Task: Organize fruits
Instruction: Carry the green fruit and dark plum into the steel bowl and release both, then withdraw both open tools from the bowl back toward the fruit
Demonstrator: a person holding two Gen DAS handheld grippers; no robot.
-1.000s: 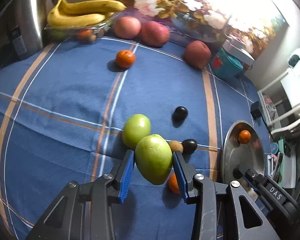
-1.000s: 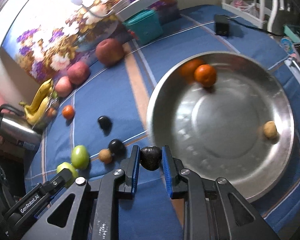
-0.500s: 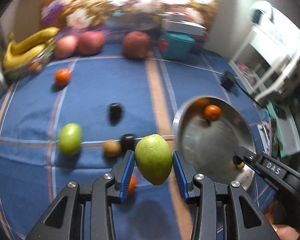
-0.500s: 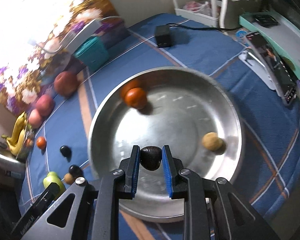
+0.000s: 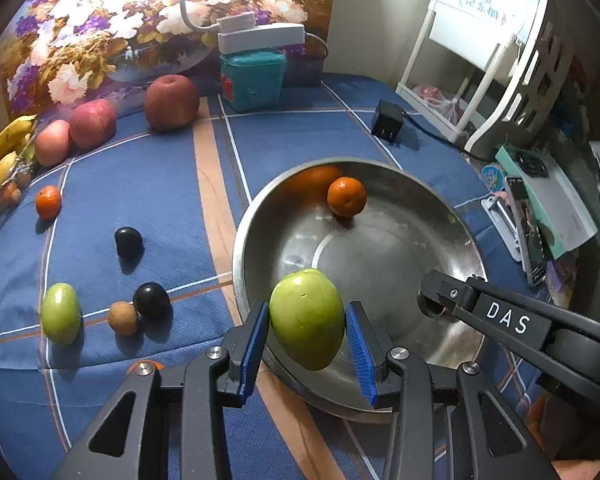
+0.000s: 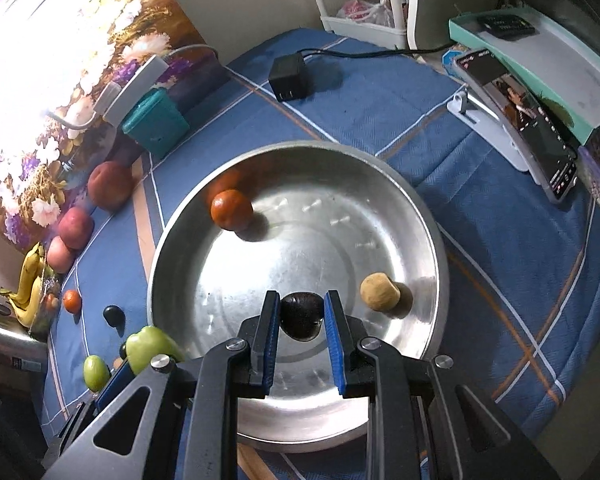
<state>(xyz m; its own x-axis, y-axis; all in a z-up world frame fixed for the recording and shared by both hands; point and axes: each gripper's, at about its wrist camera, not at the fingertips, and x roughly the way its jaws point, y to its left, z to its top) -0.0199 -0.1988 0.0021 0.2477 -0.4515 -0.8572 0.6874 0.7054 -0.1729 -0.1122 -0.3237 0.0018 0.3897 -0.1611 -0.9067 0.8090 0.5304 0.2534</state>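
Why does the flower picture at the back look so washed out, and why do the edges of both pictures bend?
Left wrist view: lamp glare bleaches the flower painting; fisheye bends the white rack. Right wrist view: the same painting blows out at top left, the metal bowl shows bright reflections, and the small fruits cast dark shadows in it.

Your two wrist cameras both look down, close, over the round steel bowl [image 5: 452,216] [image 6: 428,216], which both views share.

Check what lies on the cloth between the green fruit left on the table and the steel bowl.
In the left wrist view, a brown fruit and a dark plum, touching, lie between green fruit and steel bowl.
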